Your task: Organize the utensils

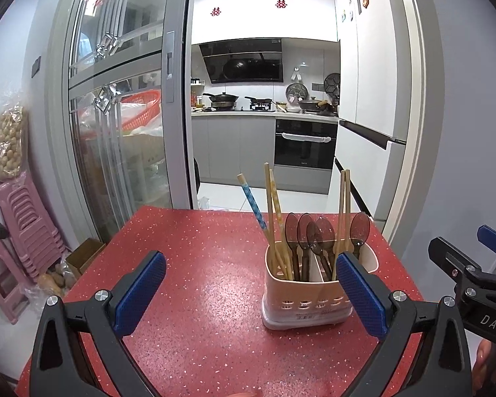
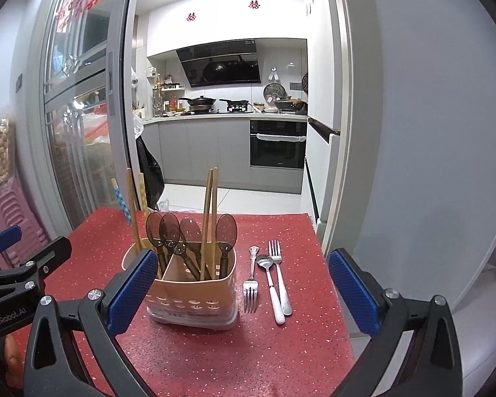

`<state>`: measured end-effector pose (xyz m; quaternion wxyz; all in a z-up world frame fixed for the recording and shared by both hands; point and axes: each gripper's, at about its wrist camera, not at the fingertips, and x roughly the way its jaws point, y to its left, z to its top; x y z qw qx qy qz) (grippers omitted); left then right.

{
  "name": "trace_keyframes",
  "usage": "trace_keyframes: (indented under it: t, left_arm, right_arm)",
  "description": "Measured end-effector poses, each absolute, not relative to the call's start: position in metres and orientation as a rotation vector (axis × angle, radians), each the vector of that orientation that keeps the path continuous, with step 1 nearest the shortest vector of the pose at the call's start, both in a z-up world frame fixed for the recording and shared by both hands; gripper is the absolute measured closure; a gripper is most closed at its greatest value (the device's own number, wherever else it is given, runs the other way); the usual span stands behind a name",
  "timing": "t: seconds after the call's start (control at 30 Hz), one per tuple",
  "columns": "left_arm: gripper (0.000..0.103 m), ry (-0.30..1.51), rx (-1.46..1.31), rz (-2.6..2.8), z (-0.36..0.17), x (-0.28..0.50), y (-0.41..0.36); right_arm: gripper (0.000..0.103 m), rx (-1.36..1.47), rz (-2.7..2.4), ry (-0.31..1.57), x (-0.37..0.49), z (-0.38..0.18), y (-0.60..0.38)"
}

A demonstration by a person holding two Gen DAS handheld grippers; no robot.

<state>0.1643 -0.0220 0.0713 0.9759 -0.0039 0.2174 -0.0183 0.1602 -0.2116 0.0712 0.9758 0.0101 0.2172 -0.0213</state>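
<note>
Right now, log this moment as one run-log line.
left gripper: open, empty | right gripper: open, empty | holder: chopsticks, spoons inside | table: two forks, one spoon loose beside holder

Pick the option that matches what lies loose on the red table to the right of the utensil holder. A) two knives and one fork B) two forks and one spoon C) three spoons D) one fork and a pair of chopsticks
B: in the right wrist view, a fork with tines toward the camera, a spoon and a second fork lie side by side on the table beside the holder.
</note>
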Motion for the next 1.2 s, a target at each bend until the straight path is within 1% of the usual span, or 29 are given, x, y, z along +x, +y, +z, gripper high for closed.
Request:
trace_keyframes:
  t: [1.2]
  left_arm:
    - [0.0,0.443,-0.021,-0.029,0.0747,0.1637,-0.0231]
  right_arm:
    - [0.0,0.033,-0.072,0.436,0.1597,0.0766,-0.2148]
